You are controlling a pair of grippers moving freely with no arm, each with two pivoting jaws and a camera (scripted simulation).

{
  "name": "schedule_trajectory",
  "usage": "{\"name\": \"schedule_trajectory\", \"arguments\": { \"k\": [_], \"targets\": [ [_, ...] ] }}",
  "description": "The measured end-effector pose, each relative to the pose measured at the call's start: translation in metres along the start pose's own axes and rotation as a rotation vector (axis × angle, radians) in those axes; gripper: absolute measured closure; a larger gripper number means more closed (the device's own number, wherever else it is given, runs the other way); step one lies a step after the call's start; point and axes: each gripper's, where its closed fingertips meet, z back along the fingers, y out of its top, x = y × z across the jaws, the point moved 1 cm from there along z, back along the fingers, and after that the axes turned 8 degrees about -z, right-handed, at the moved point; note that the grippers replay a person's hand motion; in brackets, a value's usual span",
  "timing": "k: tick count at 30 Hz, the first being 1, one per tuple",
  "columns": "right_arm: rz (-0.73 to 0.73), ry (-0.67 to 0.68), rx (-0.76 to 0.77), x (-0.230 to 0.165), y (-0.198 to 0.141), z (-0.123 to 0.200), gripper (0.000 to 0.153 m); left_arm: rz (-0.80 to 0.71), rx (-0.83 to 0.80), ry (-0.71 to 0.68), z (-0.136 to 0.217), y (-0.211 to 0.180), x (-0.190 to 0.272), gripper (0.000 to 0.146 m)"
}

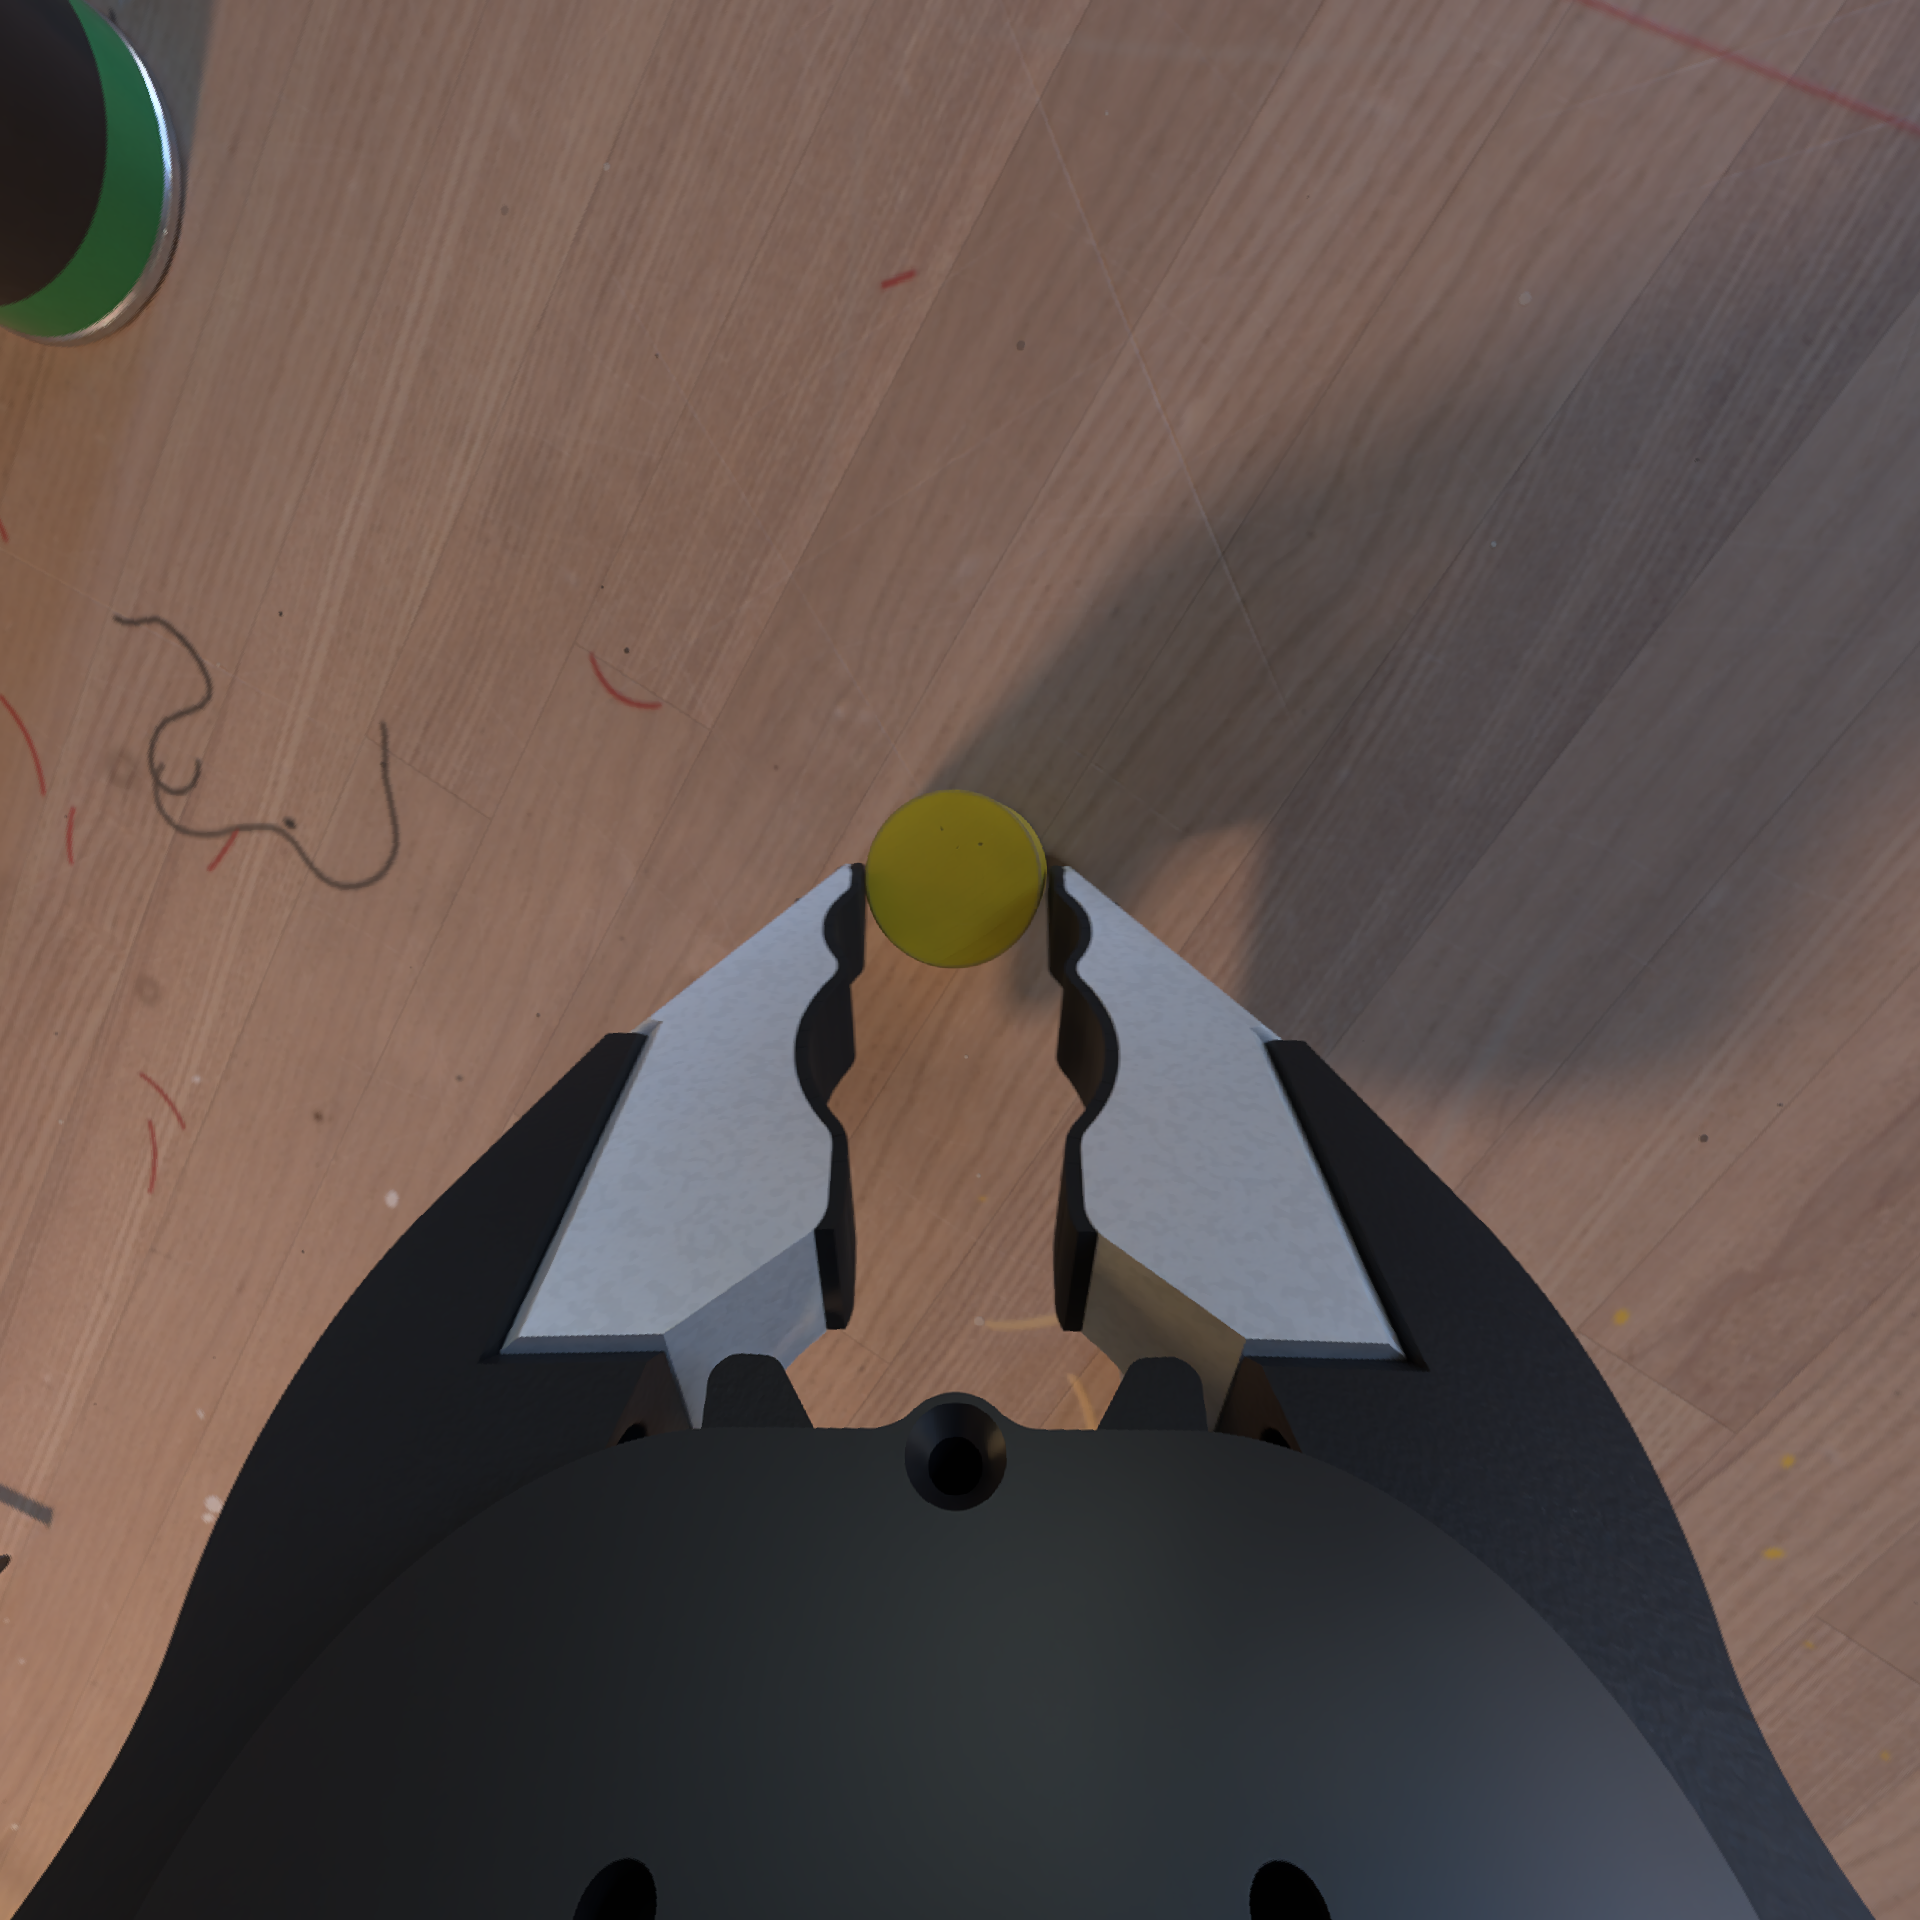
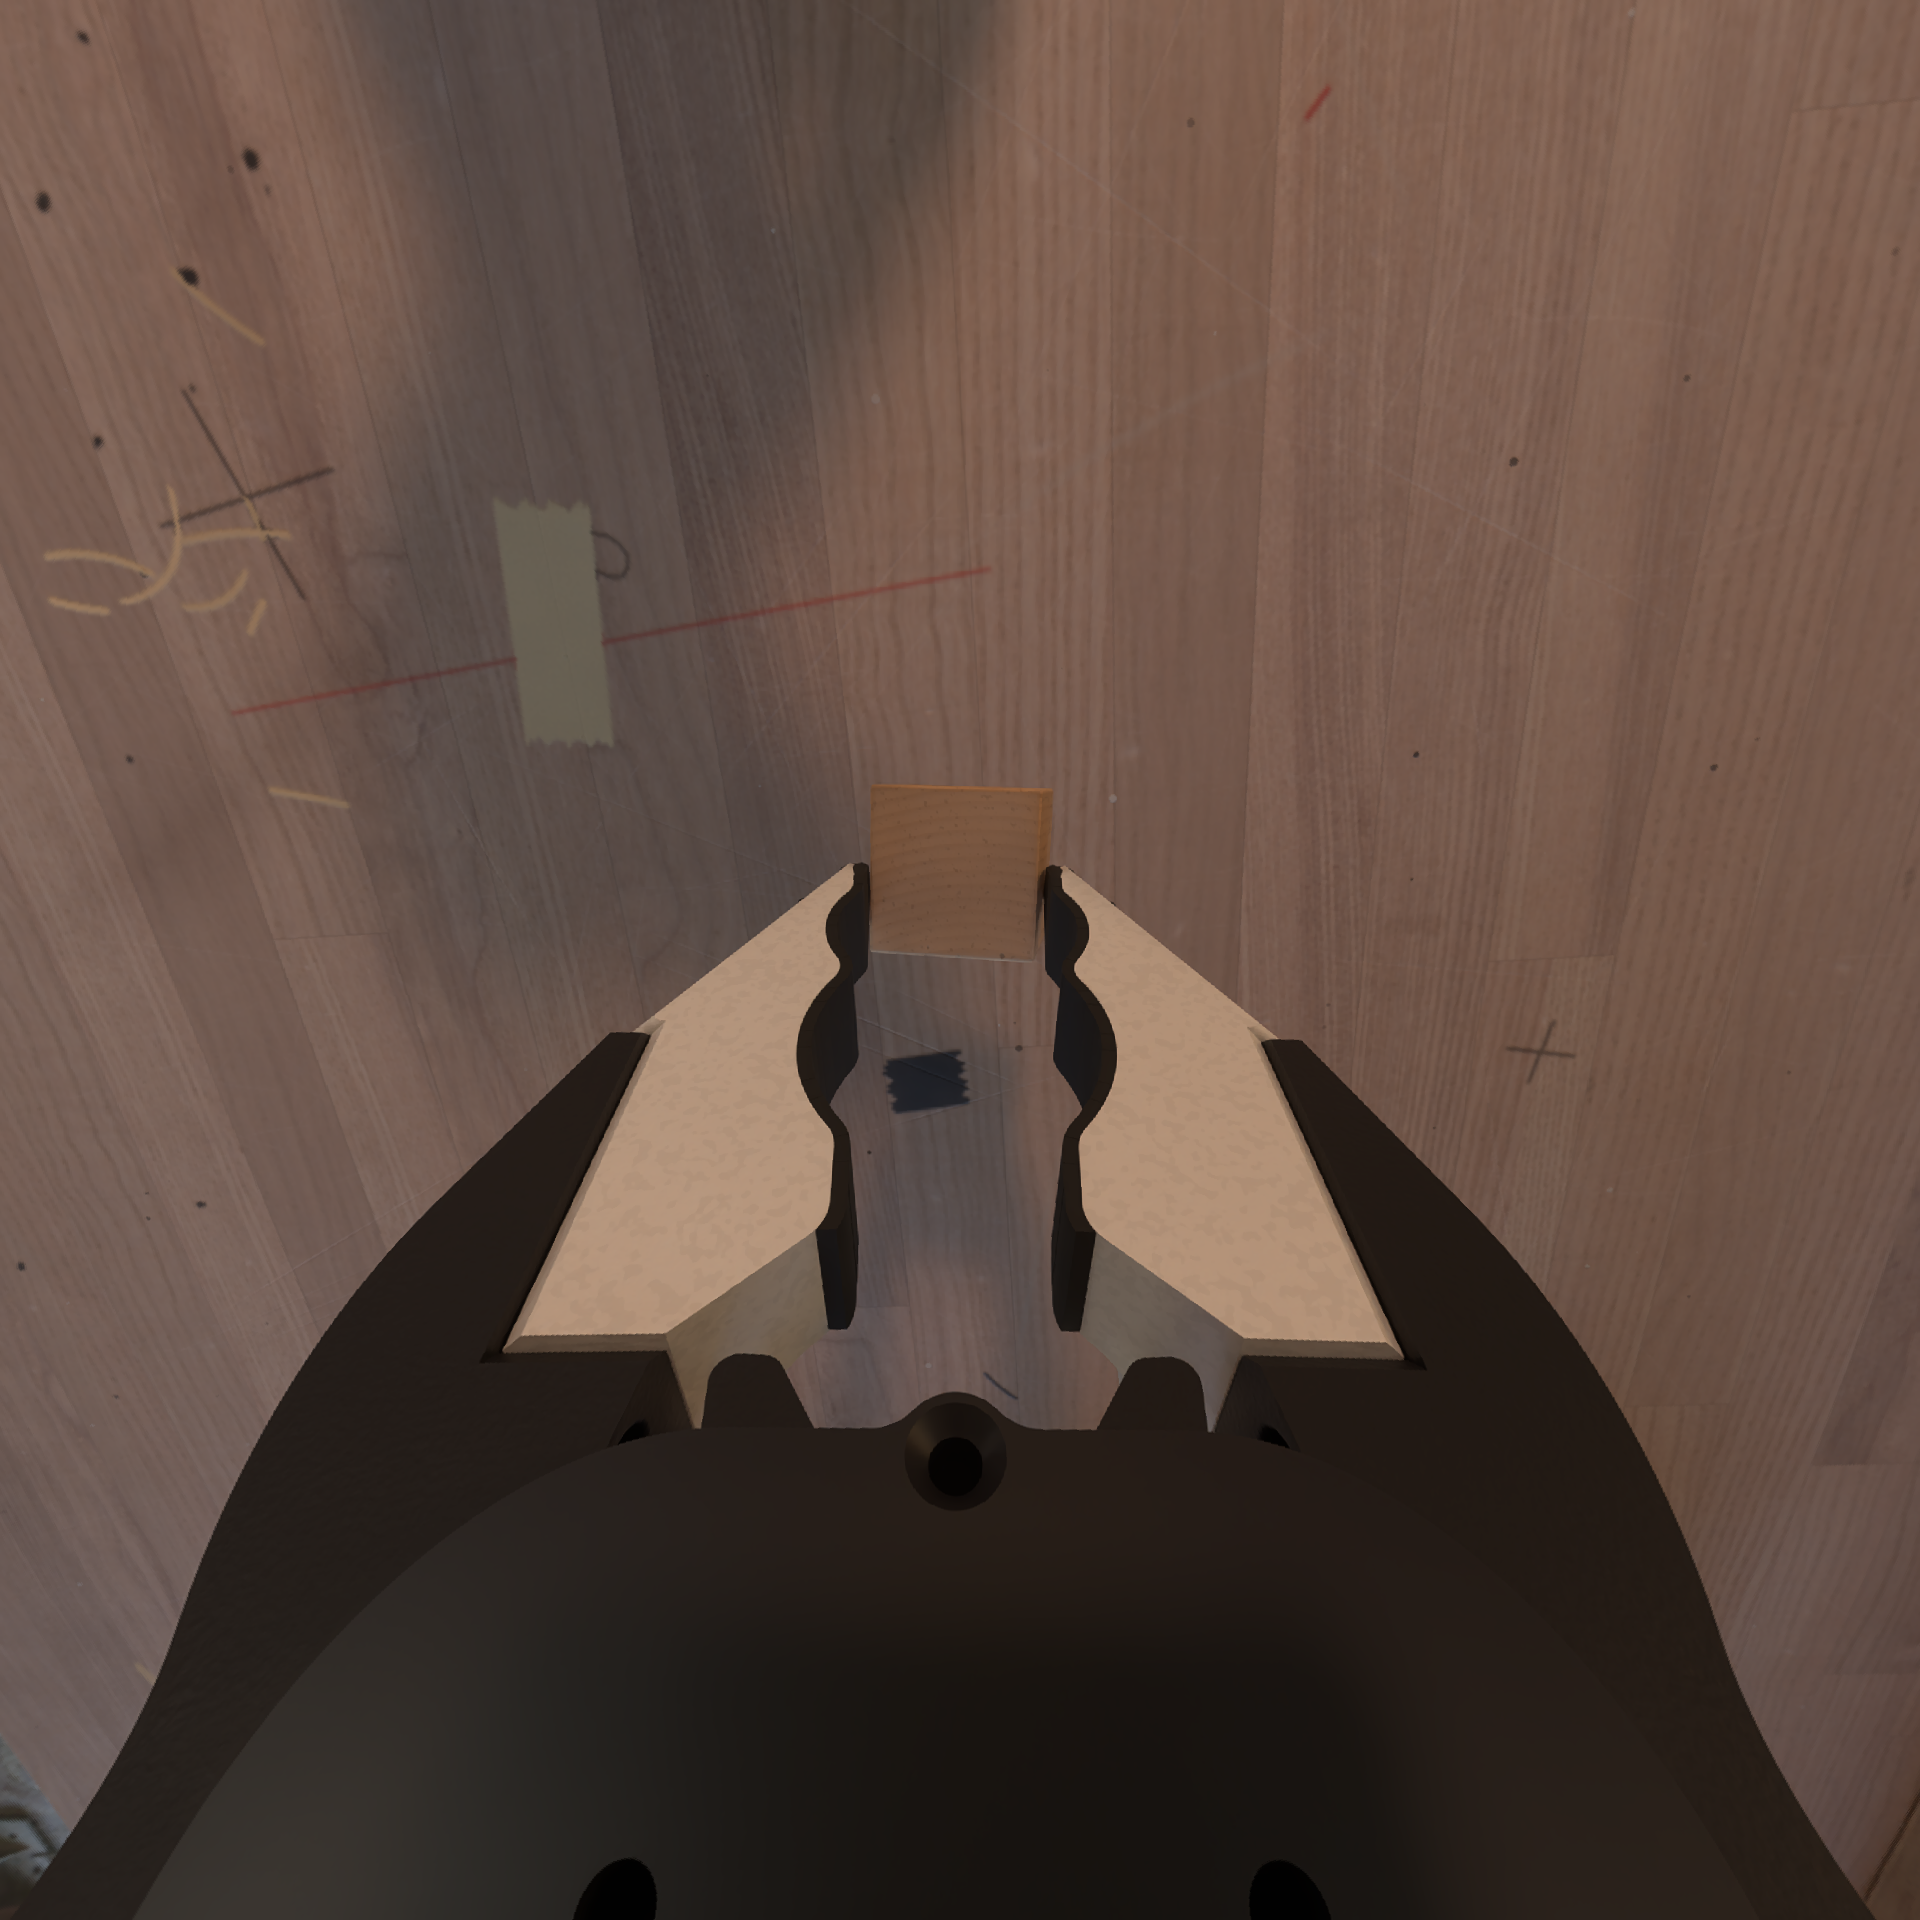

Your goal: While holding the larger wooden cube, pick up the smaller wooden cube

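In the right wrist view, my right gripper [image 2: 956, 906] is shut on a light wooden cube [image 2: 954, 862], with both fingertips pressed on its left and right faces. I see only this one cube, so I cannot tell whether it is the larger or the smaller. In the left wrist view, my left gripper [image 1: 956, 909] is shut on a yellow round piece [image 1: 954, 873], which looks like a short cylinder seen from its end, held at the fingertips. No wooden cube shows in the left wrist view. Neither gripper shows in the other's view.
The wooden table top [image 1: 1351, 312] fills both views, with pen and red marks on it. A dark round container with a green, metal-edged rim [image 1: 120, 187] stands at the far left. A strip of pale tape [image 2: 561, 623] and a dark scribble [image 2: 925, 1086] lie on the table.
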Motion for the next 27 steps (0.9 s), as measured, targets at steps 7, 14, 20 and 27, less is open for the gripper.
{"name": "schedule_trajectory", "arguments": {
  "k": [7,14,20,27],
  "targets": [
    [0.036,0.022,-0.003,-0.009,0.007,-0.007,0.119,0.009,0.012,0.017,0.009,-0.001,-0.005,0.090],
    [0.048,0.029,-0.027,-0.012,0.008,-0.013,0.119,0.025,0.040,0.045,0.024,-0.003,-0.011,0.090],
    [0.054,0.032,-0.035,-0.013,0.008,-0.016,0.119,0.027,0.049,0.050,0.028,-0.003,-0.012,0.090],
    [0.046,0.034,-0.026,-0.011,0.006,-0.012,0.119,0.029,0.061,0.057,0.032,0.001,-0.014,0.103]
  ]
}}
